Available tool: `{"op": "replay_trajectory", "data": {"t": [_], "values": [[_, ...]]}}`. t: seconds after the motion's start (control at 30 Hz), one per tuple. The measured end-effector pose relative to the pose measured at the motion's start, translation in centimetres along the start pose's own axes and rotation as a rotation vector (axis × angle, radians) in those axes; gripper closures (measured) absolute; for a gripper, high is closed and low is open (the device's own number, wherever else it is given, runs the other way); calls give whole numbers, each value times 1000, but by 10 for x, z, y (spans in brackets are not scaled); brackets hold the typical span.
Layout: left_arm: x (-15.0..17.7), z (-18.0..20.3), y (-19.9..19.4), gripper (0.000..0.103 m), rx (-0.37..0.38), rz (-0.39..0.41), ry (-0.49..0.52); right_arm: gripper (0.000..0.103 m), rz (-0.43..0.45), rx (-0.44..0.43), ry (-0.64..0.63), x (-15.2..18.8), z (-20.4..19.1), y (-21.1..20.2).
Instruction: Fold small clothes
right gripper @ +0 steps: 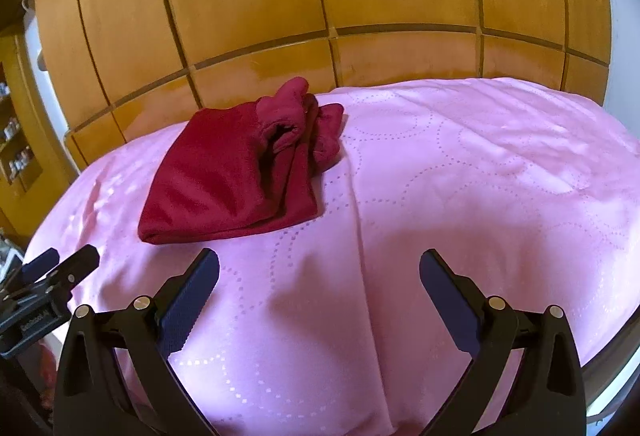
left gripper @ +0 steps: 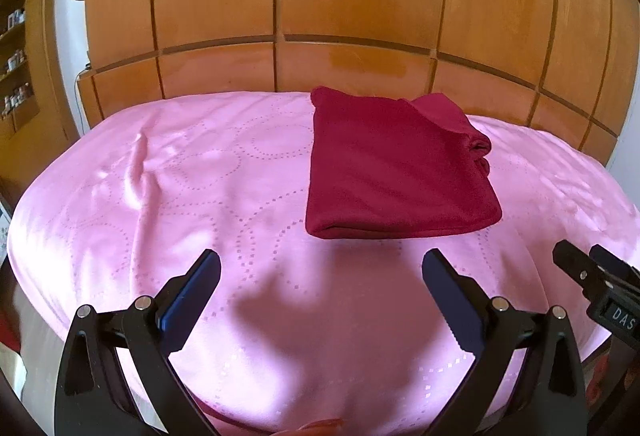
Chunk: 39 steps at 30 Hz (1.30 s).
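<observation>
A dark red garment (left gripper: 396,163) lies folded into a rough rectangle on the pink bedspread (left gripper: 180,187), toward the far side. In the right wrist view the same garment (right gripper: 236,171) sits at upper left, its bunched open ends turned to the right and far side. My left gripper (left gripper: 320,272) hangs open over bare bedspread, short of the garment's near folded edge. My right gripper (right gripper: 320,272) is open too, over the bedspread (right gripper: 480,175) to the right of the garment. Nothing is between either pair of fingers.
A wooden panelled headboard (left gripper: 320,3) rises behind the bed. Shelves with small items (left gripper: 16,63) stand at the far left. The right gripper's tip (left gripper: 584,272) shows at the left view's right edge, and the left gripper's tip (right gripper: 68,268) at the right view's left edge.
</observation>
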<state>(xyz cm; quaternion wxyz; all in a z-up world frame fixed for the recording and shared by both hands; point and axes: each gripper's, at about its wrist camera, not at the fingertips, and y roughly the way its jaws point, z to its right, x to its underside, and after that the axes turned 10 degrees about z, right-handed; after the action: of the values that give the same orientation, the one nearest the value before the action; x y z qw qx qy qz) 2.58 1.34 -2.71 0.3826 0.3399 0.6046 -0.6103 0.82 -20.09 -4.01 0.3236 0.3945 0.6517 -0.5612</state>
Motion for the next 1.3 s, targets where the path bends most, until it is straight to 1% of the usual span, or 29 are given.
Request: {"op": "replay_trajectory", "data": {"t": [0.23,0.4,0.77,1.3], "values": [[1,7,-2,2,5,-10,36,4,41,5,-43,-1,-7,-8],[-1,9,-8,2,4,11,54,4,27,7,-33,1,-5,-6],[0,7,-4,2,5,-14,44,4,17,0,-41,5,-8,-4],[2,7,-3,2,4,-17,43,4,4,-6,-43,8,-11,-2]]}}
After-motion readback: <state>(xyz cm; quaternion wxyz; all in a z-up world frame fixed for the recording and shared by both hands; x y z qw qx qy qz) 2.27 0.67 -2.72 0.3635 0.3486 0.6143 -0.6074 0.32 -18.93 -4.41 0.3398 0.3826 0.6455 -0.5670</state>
